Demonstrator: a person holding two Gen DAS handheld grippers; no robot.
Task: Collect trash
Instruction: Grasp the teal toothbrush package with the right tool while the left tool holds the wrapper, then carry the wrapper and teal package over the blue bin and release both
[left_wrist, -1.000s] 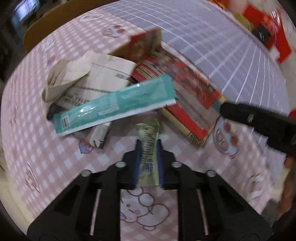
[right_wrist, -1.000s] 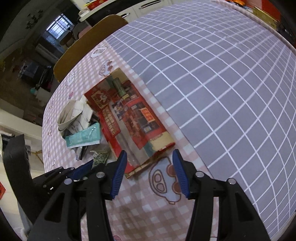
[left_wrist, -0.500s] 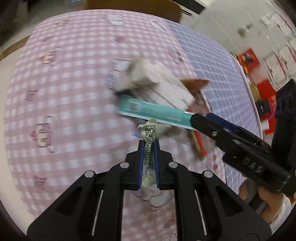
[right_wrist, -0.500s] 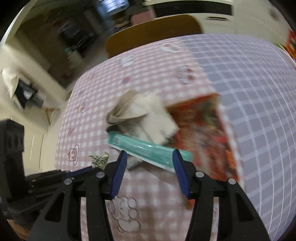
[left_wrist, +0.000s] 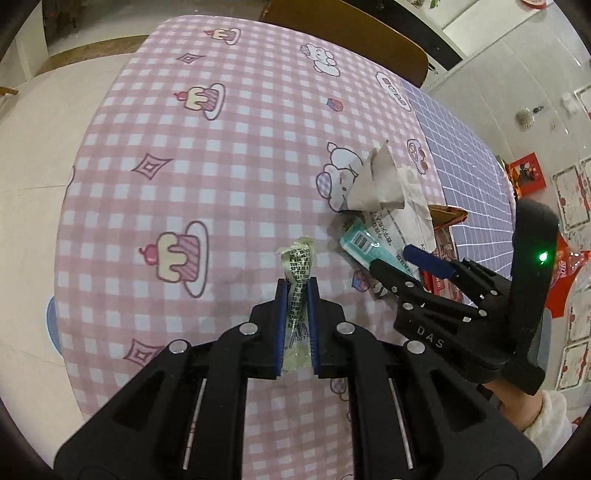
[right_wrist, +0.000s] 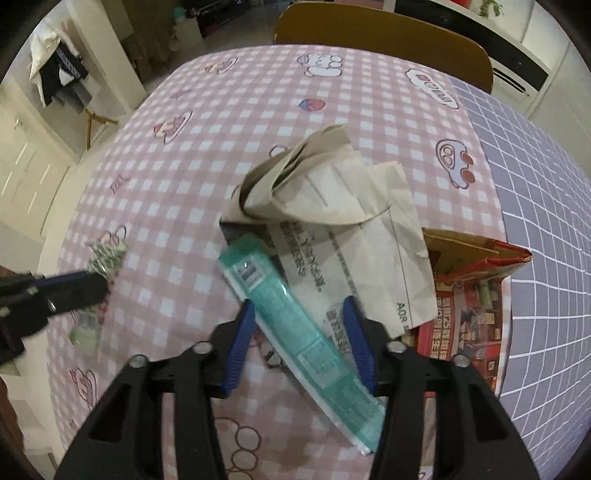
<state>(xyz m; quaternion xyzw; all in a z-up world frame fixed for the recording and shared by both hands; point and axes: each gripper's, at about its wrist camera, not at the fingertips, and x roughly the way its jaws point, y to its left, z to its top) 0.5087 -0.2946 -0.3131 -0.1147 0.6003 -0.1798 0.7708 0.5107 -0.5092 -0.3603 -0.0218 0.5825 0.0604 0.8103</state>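
A crumpled pale-green foil wrapper (left_wrist: 297, 280) is being pinched upright by the left tool (left_wrist: 294, 295) above the pink checked desk (left_wrist: 184, 155). A long teal plastic packet (right_wrist: 295, 332), lying on the desk against a beige paper bag (right_wrist: 332, 206) and a red printed box (right_wrist: 476, 314), is being straddled by the right tool (right_wrist: 299, 332), whose jaws are closing without yet pressing it.

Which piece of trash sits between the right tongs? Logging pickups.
The long teal packet, slanting between the closing right tongs; the green wrapper is in the left tongs.
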